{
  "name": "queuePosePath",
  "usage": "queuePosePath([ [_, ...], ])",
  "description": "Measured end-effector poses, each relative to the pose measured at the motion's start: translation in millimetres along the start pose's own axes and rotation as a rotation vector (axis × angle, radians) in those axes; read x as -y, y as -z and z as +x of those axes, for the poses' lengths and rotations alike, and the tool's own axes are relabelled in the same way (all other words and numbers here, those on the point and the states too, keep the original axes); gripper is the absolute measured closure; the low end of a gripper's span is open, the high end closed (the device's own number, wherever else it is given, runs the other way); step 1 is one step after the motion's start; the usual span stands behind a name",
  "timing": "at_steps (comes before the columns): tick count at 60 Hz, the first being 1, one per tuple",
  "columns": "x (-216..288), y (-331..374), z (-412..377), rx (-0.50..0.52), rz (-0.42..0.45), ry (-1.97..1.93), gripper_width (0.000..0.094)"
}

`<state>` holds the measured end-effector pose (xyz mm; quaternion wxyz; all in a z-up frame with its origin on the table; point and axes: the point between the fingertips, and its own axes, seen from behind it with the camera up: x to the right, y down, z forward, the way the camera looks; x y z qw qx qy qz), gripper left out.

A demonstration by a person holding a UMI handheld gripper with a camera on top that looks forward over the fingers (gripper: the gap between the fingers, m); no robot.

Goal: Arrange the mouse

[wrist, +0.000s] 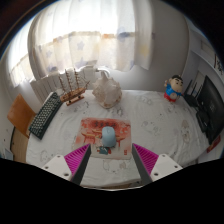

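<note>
Held the gripper [105,165] with fingers apart, pads [78,158] clamped on nothing. Saw the mouse [104,136] on a mat [122,133] just ahead, between the fingers and not touching them. Could not tell which way the mouse pointed. Found a keyboard [44,113] off to the left, a model ship [72,86] and a pale lump [107,92] beyond, a toy figure [172,89] far right, all on the table [150,120].

Keyboard [44,113], model ship [73,84], figurine [173,89]
</note>
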<state>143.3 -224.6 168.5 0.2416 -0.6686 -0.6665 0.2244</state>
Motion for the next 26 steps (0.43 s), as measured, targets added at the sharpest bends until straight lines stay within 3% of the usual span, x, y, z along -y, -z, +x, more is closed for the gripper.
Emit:
queuePosePath([
  [20, -16.2, 37.9, 30.1, -0.094, 0.015, -0.005, 0.0086],
  [26, -23.2, 39.3, 21.9, -0.065, 0.004, -0.027, 0.0089],
])
